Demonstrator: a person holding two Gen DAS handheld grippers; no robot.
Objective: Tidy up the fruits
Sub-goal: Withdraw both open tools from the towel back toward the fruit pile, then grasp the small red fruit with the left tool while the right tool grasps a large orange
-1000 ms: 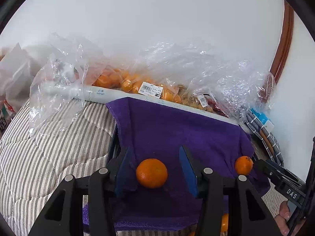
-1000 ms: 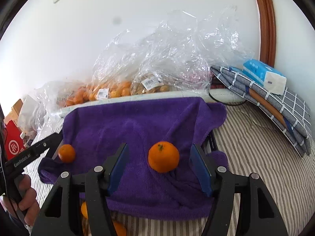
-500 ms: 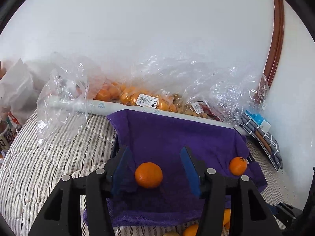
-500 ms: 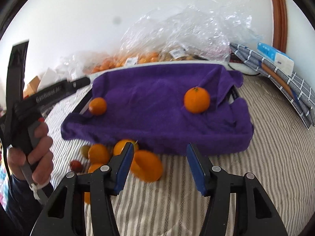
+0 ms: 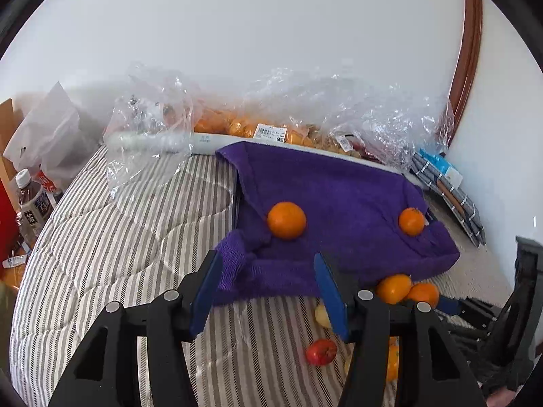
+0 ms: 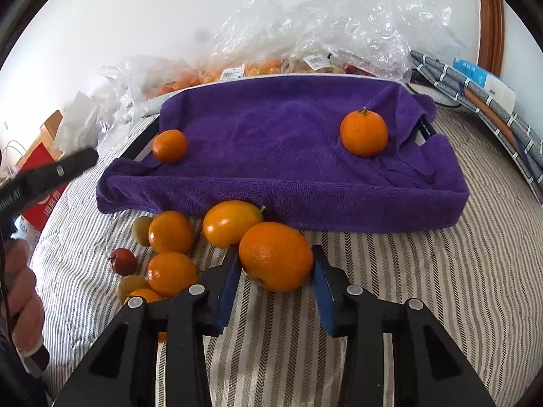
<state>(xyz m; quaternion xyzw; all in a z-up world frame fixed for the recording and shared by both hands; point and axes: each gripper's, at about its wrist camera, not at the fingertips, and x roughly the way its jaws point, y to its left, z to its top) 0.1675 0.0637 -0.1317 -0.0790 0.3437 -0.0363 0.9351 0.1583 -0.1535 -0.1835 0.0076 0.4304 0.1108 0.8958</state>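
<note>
A tray covered by a purple towel (image 6: 288,129) lies on the striped bedding and holds two oranges, one at its left (image 6: 169,146) and one at its right (image 6: 363,132). They also show in the left wrist view, one (image 5: 286,220) near the towel's left edge and one (image 5: 411,221) at the right. My right gripper (image 6: 276,268) has its blue pads against both sides of a large orange (image 6: 275,260) in front of the tray. My left gripper (image 5: 268,291) is open and empty above the towel's near edge.
Loose fruit lies in front of the tray: several oranges (image 6: 171,232), a small red fruit (image 6: 123,260) and greenish ones (image 6: 142,230). Clear plastic bags of fruit (image 6: 305,34) line the wall behind. Folded grey cloths (image 6: 475,95) lie at the right, bottles (image 5: 32,203) at the far left.
Both grippers pulled back from the tray, leaving an orange each on the towel. The right gripper dropped to the loose fruit in front and closed in around a large orange.
</note>
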